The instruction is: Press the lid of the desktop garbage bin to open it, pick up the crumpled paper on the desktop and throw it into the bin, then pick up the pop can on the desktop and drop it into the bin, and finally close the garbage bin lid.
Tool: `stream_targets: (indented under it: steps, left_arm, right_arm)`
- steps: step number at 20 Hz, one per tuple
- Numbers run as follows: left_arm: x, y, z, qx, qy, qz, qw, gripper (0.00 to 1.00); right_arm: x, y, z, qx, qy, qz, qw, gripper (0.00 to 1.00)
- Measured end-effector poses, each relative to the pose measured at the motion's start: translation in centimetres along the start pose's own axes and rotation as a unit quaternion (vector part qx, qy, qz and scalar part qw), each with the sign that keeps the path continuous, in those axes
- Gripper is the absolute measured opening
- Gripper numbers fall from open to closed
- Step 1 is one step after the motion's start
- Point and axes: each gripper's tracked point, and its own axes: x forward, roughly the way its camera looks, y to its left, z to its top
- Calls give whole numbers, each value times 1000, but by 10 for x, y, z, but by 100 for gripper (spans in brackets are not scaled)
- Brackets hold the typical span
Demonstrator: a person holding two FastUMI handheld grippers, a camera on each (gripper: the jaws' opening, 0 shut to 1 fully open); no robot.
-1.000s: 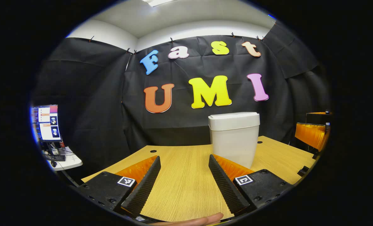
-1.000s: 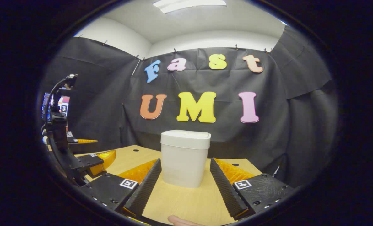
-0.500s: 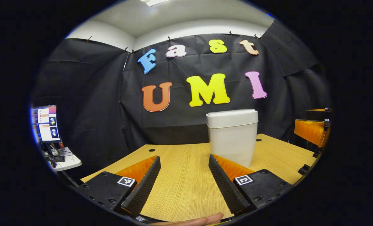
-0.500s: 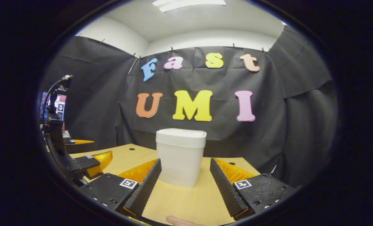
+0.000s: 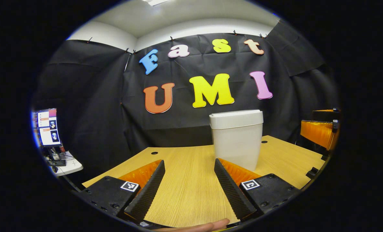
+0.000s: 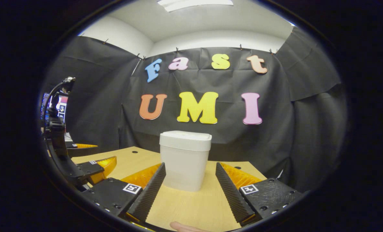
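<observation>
White plastic bin [image 6: 185, 161] centre frame, lid [image 6: 185, 136] down. Right gripper [image 6: 189, 190] and left gripper [image 5: 189, 190] both wide open, empty. Opening step pending: next, press lid.

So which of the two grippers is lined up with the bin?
The right gripper: the bin sits between its open fingers in the right gripper view. The left gripper has it off to its right.
</observation>
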Motion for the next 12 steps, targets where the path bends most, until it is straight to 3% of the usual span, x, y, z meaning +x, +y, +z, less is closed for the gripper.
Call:
stream_targets:
  steps: [12]
  left_arm:
    - [1,-4,-3,1,5,-4,1000,99]
  right_arm:
    - [0,-4,-2,0,2,-5,1000,95]
